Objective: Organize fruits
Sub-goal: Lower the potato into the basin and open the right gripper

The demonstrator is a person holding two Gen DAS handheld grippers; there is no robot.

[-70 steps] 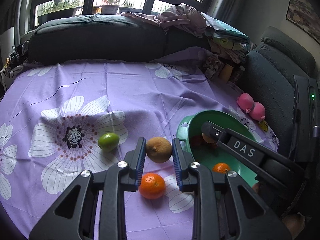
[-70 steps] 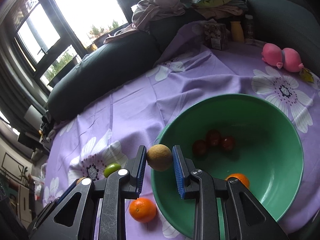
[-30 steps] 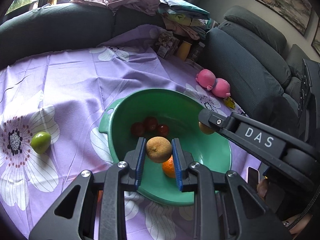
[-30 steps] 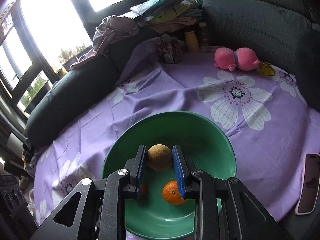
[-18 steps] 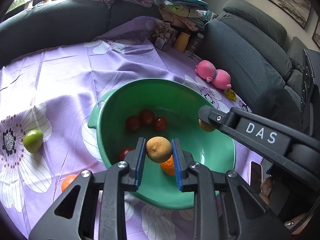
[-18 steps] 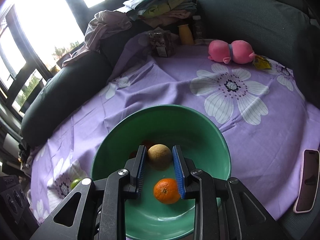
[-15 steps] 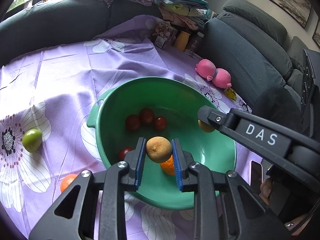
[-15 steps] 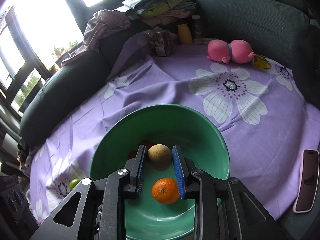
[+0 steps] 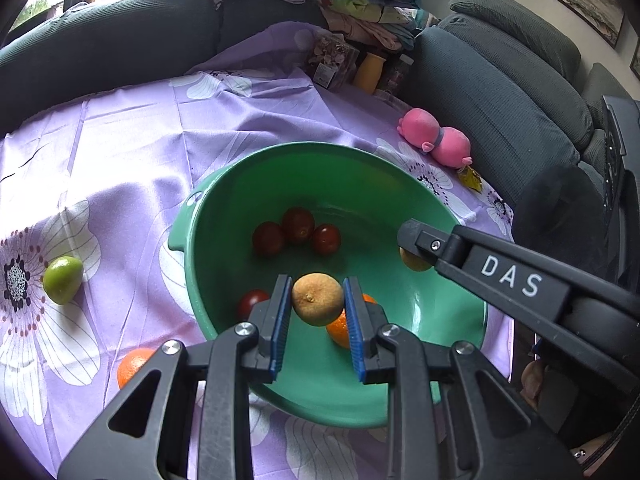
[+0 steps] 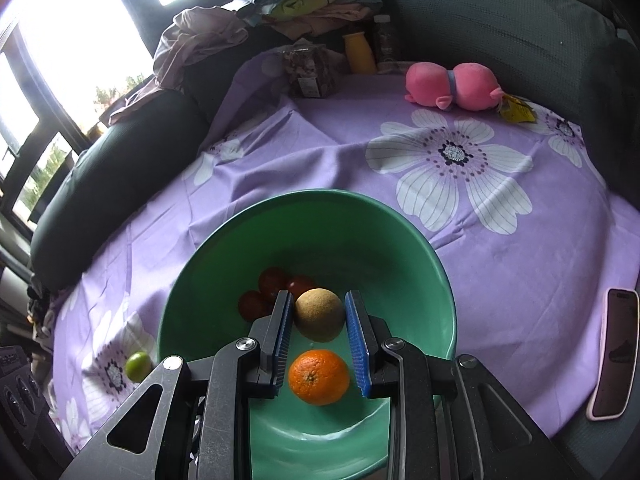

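- Spreading over one round table, one purple cloth [image 10: 500, 248] with white flowers carries everything; dark sofas ring it from 9 through 3 o'clock.
- One green bowl [image 9: 224, 216] sits near the table's 6 o'clock edge in both views, with one handle tab at its 9 o'clock rim in the left view.
- Two grippers hang over the bowl. The left gripper [image 9: 317, 304] is clenched on one brown fruit [image 9: 317, 299], its blue pads pressing both sides. The right gripper [image 10: 318, 312] is clenched on a second brown fruit [image 10: 319, 314] the same way. In the left view the right gripper's fingertip [image 9: 414, 236] reaches in from 3 o'clock, and its fruit shows only as a sliver beneath.
- One pink plush [image 10: 452, 86] lies at the table's 1 o'clock in the right view, one yellow tag at its right end.
- One phone [image 10: 612, 350] lies at the 4 o'clock edge in the right view.
- One yellow bottle [image 10: 359, 55] and one clear box [image 10: 308, 68] stand at 12 o'clock.
- Two oranges: one [image 10: 319, 377] on the bowl floor at 6 o'clock, one [image 9: 132, 364] on the cloth outside the bowl at 7 o'clock in the left view.
- Four red fruits [image 9: 297, 220] in the bowl: three clustered toward 11 o'clock, one apart at 8 o'clock in the left view.
- One lime [image 9: 62, 279] rests on the cloth, well apart from the bowl at 9 o'clock.
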